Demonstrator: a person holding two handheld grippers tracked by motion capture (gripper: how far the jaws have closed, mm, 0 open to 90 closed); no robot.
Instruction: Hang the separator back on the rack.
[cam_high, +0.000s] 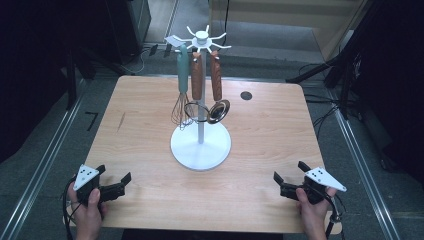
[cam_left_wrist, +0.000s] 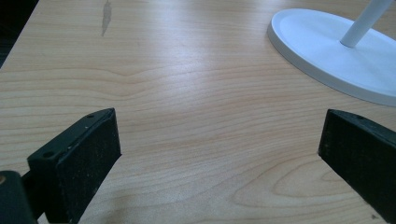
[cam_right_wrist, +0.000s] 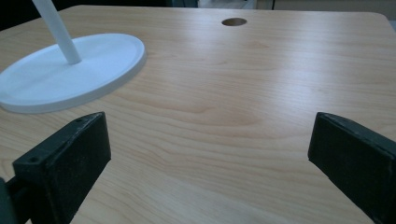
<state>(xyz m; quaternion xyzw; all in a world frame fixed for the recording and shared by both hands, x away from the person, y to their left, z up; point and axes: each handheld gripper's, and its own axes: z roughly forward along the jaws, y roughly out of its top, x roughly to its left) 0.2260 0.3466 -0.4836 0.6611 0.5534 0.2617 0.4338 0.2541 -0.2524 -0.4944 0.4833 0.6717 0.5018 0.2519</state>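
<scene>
High view: left gripper (cam_high: 116, 186) and right gripper (cam_high: 290, 181) rest at the desk's (cam_high: 260, 130) near corners, jaws wide, empty, utensil rack (cam_high: 200, 142) mid-desk with whisk (cam_high: 181, 102); gripper views: white base (cam_left_wrist: 336, 51) ahead, so approach hanging handles slowly, squarely.

My table (cam_high: 260, 200) is pale wood with rounded corners, a dark smudge (cam_high: 120, 121) far left and a round hole (cam_high: 245, 95) far right. A white stand (cam_high: 200, 144) sits at its middle on a round base, nothing beside it.
</scene>
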